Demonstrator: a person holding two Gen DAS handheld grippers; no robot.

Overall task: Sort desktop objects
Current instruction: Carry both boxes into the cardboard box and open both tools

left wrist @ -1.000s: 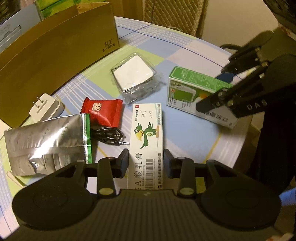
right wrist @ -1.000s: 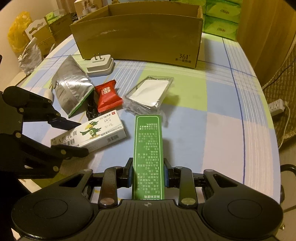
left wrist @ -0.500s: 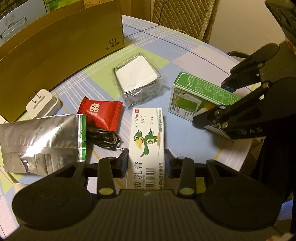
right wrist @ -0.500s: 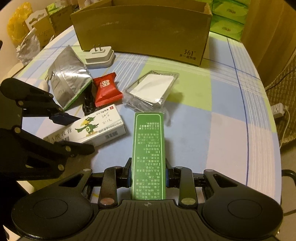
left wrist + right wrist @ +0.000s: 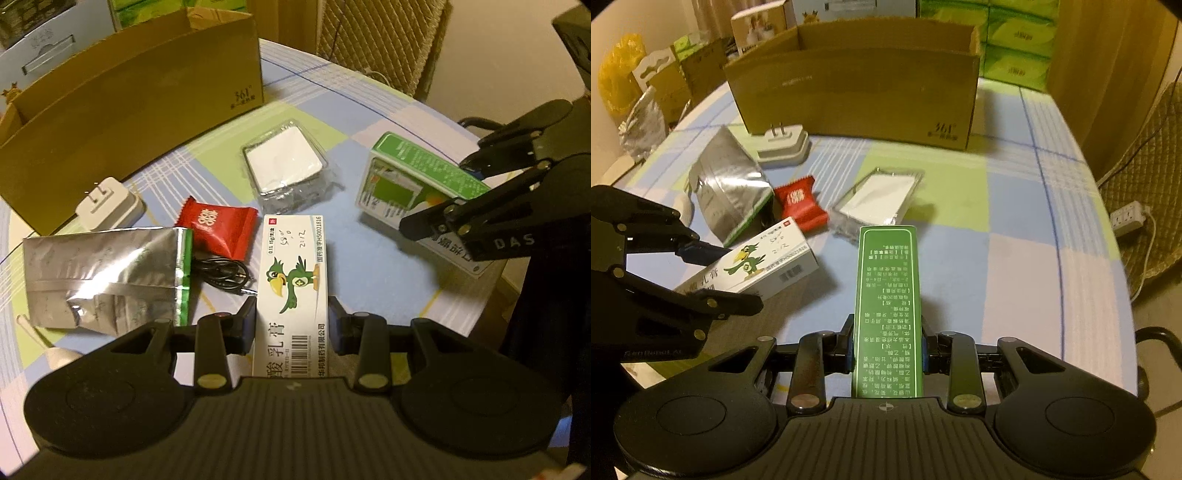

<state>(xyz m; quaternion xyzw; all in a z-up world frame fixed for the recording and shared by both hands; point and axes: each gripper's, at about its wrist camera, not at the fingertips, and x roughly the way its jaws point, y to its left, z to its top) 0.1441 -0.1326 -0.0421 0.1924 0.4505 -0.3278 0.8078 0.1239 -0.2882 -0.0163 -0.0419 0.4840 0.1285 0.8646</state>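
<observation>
My left gripper (image 5: 291, 321) is shut on a white medicine box with a green parrot (image 5: 293, 280) and holds it above the table; the box also shows in the right wrist view (image 5: 757, 266). My right gripper (image 5: 886, 347) is shut on a green medicine box (image 5: 886, 306), lifted off the table; it also shows in the left wrist view (image 5: 413, 173). On the table lie a silver foil pouch (image 5: 99, 277), a red candy packet (image 5: 216, 225), a black cable (image 5: 221, 275), a white plug adapter (image 5: 110, 206) and a clear plastic case (image 5: 284, 162).
An open cardboard box (image 5: 857, 85) stands at the far side of the checked tablecloth (image 5: 1015, 229). Green tissue packs (image 5: 1015, 40) are stacked behind it. A power strip (image 5: 1128, 218) lies on the floor at the right. The table edge runs close to both grippers.
Both grippers have risen with their boxes and drawn toward the cardboard box. The green box has lifted off the table; the parrot box sits higher in the left jaws.
</observation>
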